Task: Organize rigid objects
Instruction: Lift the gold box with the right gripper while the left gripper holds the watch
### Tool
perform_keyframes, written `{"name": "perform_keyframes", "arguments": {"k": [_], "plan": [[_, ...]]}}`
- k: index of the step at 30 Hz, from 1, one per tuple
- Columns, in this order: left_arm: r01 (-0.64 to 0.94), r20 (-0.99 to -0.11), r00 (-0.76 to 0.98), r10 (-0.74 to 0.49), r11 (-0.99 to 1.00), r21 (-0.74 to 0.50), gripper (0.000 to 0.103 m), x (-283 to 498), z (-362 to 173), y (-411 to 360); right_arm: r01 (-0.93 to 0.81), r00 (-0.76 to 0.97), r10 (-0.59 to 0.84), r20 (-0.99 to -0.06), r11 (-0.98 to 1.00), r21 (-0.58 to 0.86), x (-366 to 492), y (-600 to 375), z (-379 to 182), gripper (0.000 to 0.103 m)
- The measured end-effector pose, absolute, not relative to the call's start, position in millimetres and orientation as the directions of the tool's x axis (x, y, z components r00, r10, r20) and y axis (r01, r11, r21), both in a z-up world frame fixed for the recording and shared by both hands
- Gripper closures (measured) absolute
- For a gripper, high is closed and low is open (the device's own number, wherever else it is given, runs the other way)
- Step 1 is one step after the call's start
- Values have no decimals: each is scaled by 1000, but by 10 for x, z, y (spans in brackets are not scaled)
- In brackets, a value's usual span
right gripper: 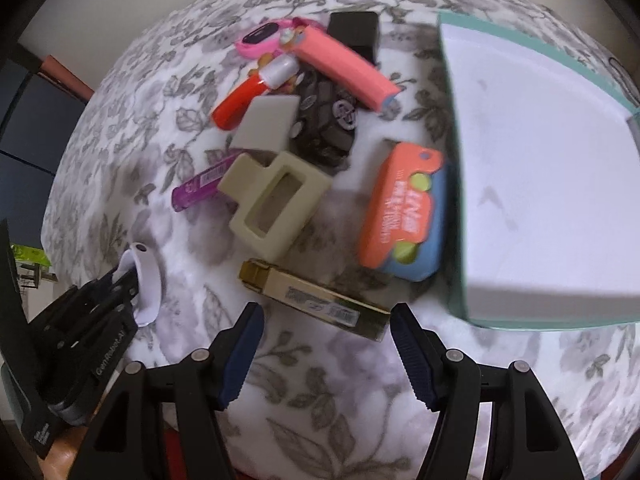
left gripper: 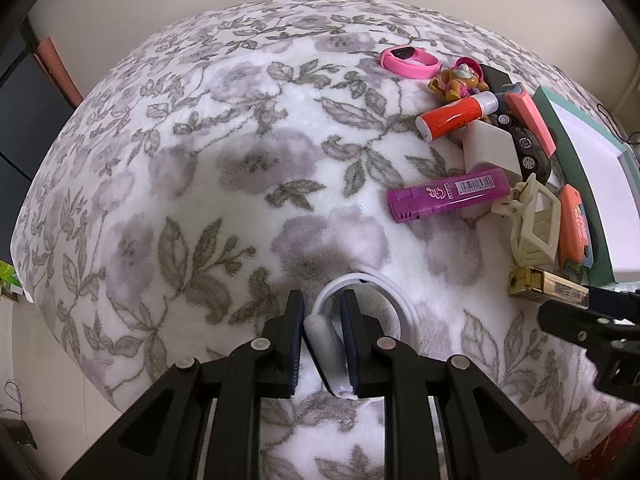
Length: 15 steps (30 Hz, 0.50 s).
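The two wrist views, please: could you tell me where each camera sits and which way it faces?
Left wrist: on the left gripper, looking steeply down at the floral blanket; its fingers are shut on a white band.
Right wrist: on the right gripper, looking steeply down at the pile; its fingers are open above the gold lighter.
Shared: purple lighter, cream hair clip, gold lighter, white band, each other's gripper.

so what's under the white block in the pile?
The white block rests partly on the purple lighter and against the black toy car; the red tube runs behind it. Whatever lies directly beneath it is covered.
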<state>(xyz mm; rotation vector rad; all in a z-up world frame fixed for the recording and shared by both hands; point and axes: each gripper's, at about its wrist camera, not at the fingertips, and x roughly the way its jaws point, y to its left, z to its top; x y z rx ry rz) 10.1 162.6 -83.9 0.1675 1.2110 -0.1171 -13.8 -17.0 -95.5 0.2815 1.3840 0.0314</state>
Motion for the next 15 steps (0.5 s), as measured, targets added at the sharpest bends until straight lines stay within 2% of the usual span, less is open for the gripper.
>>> {"name": "perform_keyframes", "arguments": {"k": [2,7,15], "plan": [[181,-937,349,-2,981,65,84,99,-838,1632,152,192,195,-962,962,225,-103,-129,-979,32],[181,-937,349,-6,982,61,84,99,-835,1641,220,198,260,-945,928,301,-68,-99,-1066,11],[188,-935,355,-5,980,66,84,102,-838,1641,329,207,229,-951,899,289,24,-104,-1102,9]]}}
